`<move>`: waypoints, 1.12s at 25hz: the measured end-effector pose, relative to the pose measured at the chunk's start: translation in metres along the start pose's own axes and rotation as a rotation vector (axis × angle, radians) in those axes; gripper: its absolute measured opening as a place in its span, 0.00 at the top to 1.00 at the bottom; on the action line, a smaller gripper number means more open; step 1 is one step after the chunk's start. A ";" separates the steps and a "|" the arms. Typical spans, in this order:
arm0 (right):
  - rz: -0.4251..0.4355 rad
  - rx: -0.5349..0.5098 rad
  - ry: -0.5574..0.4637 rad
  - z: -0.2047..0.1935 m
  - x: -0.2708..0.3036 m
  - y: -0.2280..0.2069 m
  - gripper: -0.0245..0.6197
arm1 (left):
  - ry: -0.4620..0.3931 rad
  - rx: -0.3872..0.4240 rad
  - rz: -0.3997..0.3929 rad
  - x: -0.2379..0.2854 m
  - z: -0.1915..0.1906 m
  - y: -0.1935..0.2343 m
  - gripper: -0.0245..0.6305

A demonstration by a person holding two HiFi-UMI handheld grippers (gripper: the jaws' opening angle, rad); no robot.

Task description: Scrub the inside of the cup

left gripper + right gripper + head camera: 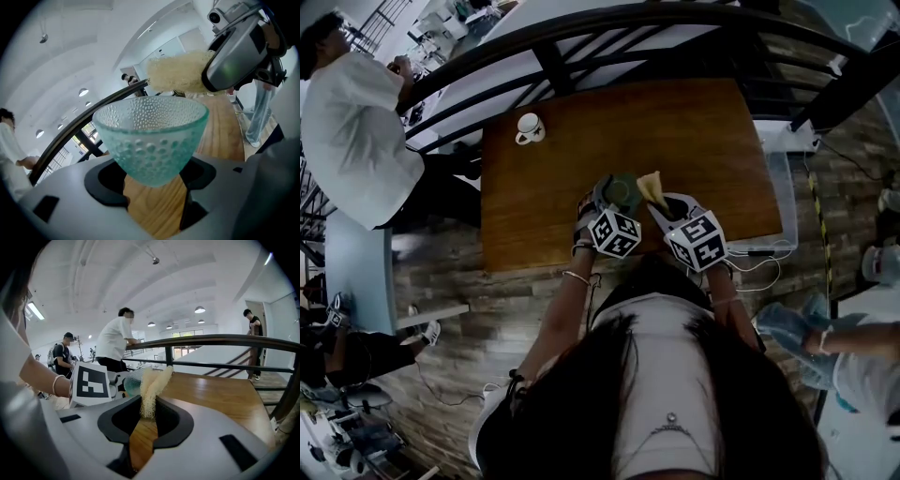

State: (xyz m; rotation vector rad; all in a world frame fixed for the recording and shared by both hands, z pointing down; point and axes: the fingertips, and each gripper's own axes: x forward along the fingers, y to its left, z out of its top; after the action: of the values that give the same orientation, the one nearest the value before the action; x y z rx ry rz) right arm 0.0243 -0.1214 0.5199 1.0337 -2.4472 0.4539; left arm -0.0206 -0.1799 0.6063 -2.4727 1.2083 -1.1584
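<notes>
Looks early in the job — no sign of the scrubbing pad (pixel 180 72) inside the cup (pixel 152 136), and no suds or wet showing through the dimpled green glass. Left to do, by this reckoning: bring the pad down past the rim, then work it round the inner wall and the bottom.

Left gripper (pixel 154 187): closed partway on the cup's narrow base, gripping it from both sides, mouth upward, held over the wooden table (pixel 694 131) toward its near edge. Right gripper (pixel 146 420): nearly closed, pinching the thin lower end of the yellowish fibrous pad, with the rest standing up out of the jaws.

In the left gripper view: pad just above and beyond the cup's far-right rim — close but apart, not over the middle of the opening. In the head view: cup to the left, pad just beside it on the right, the two grippers side by side at the near edge. Away at the far left of the table, a white mug (pixel 529 128), well apart from both.
</notes>
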 end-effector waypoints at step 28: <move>0.259 0.021 0.262 -0.016 0.009 0.030 0.82 | -0.063 0.503 0.179 -0.012 0.033 0.007 0.45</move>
State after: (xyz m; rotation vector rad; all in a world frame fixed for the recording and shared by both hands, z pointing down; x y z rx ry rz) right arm 0.0009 -0.0988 0.5345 0.6196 -2.3479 0.6563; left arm -0.0060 -0.1823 0.5736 -1.9725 0.9516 -1.1547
